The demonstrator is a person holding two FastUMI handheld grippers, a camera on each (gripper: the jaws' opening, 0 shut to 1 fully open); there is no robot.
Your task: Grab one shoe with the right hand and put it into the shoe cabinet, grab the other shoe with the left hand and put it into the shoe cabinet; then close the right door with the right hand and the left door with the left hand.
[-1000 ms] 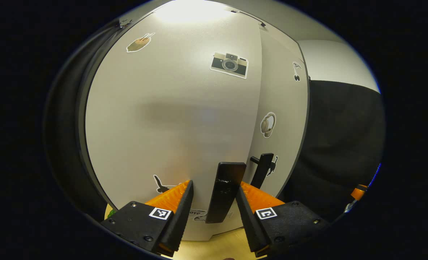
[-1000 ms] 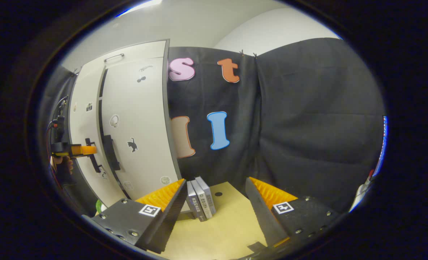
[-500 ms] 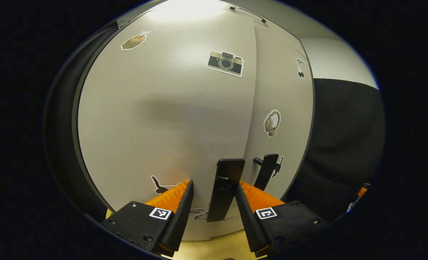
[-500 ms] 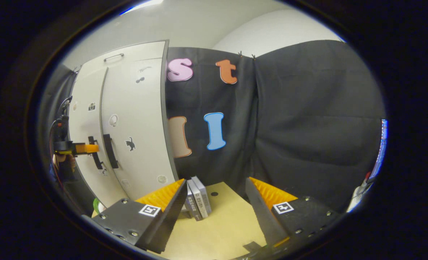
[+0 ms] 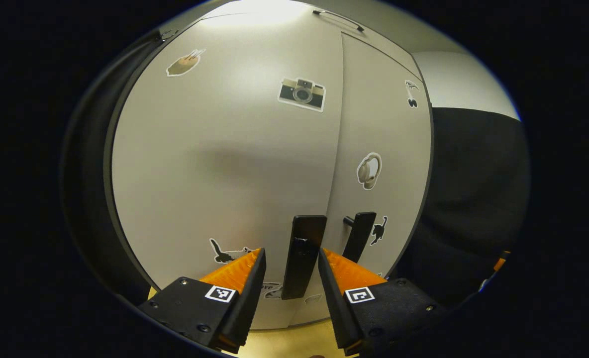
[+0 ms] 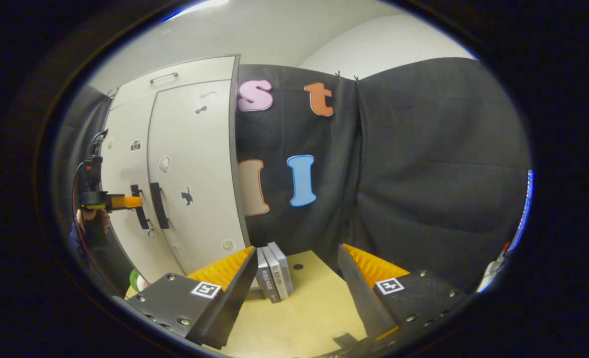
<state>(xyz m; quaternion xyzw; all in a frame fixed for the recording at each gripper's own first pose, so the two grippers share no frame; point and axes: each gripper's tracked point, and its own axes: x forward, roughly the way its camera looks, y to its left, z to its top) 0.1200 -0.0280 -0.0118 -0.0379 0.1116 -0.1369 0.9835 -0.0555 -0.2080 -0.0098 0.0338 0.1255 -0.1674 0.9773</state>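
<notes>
The white shoe cabinet stands close in front in the left gripper view, both sticker-covered doors lying nearly flush. My left gripper is open and straddles the left door's black handle; the right finger is close against the handle and a gap remains on the left side. The right door's handle stands just beside it. In the right gripper view the cabinet is at the left, with the left gripper at its handles. My right gripper hangs open over the table, holding nothing.
Three grey books stand upright on the pale wooden table beside the cabinet's right side. A hand holds the left gripper. Something green sits low by the cabinet's foot. Black cloth walls the right.
The left door has swung in until it lines up with the right door, my left gripper going with its handle. My right gripper has barely shifted.
</notes>
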